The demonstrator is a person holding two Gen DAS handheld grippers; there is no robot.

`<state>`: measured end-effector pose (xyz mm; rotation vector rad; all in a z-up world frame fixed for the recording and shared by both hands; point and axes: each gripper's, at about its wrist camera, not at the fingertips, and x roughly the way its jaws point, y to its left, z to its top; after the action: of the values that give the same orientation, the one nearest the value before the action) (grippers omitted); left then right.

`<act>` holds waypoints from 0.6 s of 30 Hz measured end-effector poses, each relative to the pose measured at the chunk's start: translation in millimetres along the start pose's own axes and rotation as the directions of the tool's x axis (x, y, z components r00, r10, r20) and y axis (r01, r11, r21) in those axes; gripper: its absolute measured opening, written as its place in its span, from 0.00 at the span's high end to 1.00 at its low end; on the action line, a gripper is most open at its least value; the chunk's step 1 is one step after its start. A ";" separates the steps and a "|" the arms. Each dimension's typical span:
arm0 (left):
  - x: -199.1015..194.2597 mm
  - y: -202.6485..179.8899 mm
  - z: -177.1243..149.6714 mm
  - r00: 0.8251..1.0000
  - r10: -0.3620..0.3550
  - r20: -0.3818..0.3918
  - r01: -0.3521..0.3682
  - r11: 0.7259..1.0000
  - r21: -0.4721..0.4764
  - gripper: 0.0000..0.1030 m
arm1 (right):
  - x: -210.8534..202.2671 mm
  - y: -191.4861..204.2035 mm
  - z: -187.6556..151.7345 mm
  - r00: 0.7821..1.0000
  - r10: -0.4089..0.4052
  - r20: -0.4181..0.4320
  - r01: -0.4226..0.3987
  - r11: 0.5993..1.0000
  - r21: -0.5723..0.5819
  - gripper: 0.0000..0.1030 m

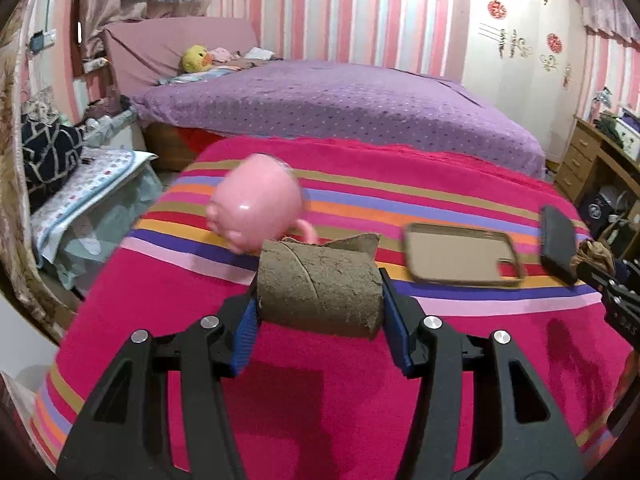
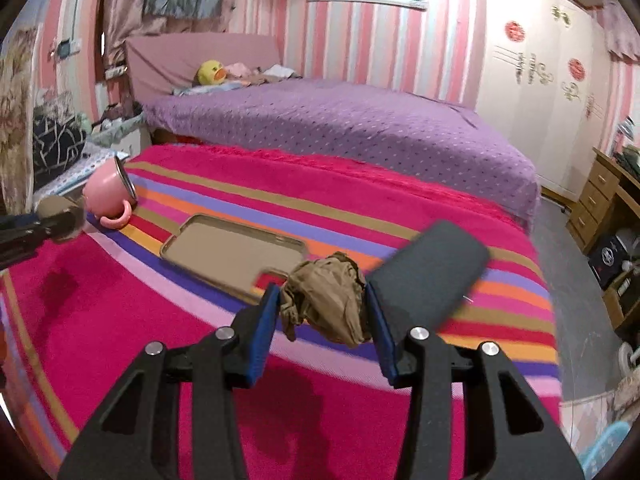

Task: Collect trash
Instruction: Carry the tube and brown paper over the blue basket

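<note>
A cardboard tube (image 1: 320, 288) is clamped endwise by the left gripper (image 1: 320, 320) — light, crushable. Crumpled paper (image 2: 326, 300) is pinched in the right gripper (image 2: 324, 320) — soft, springy.

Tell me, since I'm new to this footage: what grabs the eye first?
The left gripper, its jaws clamped on a brown cardboard tube, and the right gripper, clamped on a crumpled brown paper wad, both over the pink striped blanket. Beyond them, a tipped pink mug lies left, a tan phone case centre.
</note>
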<state>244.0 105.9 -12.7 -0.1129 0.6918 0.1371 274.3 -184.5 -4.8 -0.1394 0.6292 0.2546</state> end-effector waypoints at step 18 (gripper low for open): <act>-52.9 -140.2 -30.2 0.987 -0.154 0.037 0.148 0.982 0.113 0.49 | -115.0 -126.3 -74.0 0.979 -0.196 0.054 0.188 0.975 0.117 0.58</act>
<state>207.6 -41.3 6.3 -0.0558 0.6410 -0.0442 178.0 -343.0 11.1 -0.0832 0.5596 0.0364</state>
